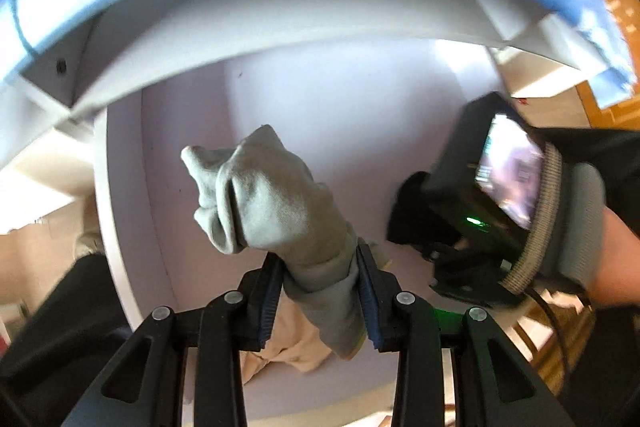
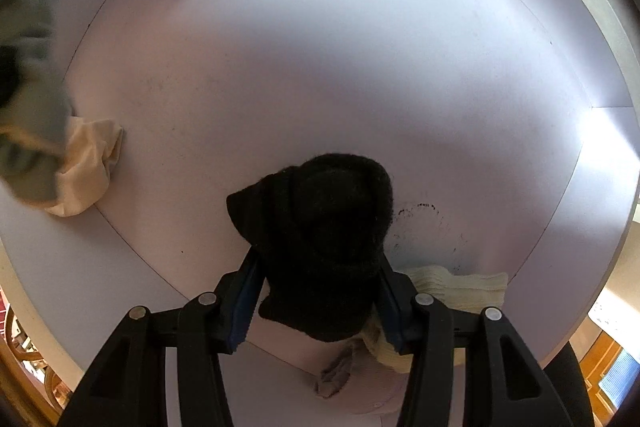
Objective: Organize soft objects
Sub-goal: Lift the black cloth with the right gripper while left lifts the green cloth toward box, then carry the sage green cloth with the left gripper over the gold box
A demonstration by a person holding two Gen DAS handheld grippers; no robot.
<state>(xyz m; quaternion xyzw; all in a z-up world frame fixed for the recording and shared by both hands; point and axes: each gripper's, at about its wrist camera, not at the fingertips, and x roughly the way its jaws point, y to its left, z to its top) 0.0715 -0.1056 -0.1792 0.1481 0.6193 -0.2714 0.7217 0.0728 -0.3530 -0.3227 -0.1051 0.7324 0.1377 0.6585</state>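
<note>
left gripper [image 1: 320,291]: clamped tight on a grey-green sock [image 1: 276,195], both blue pads pressing its lower end, the rest of the sock bunched up and sticking out past the fingertips, clear of the table.
right gripper [image 2: 318,291]: jaws closed around a black fuzzy sock [image 2: 324,227], pads squeezing it from both sides. it points pretty much straight down at the tabletop.
table [image 2: 320,47]: pale lilac top with a light rim, some dark scuff marks just right of the black sock.
beige cloth [image 2: 90,167]: crumpled near the table's left edge in the right wrist view, lying on the top. in the left wrist view it sits right under the grey-green sock.
cream knit sock [image 2: 460,287]: lying flat on the table behind the right gripper's right finger, toward the near edge.
small brownish-grey sock [image 2: 334,373]: scrunched on the table under the right gripper, near the closest edge.
right hand [image 1: 580,227]: grey glove with a tan cuff, wrapped round the other gripper's body over the table's right side.
background: blue and white stuff up top in the left wrist view, too blurry to call.
</note>
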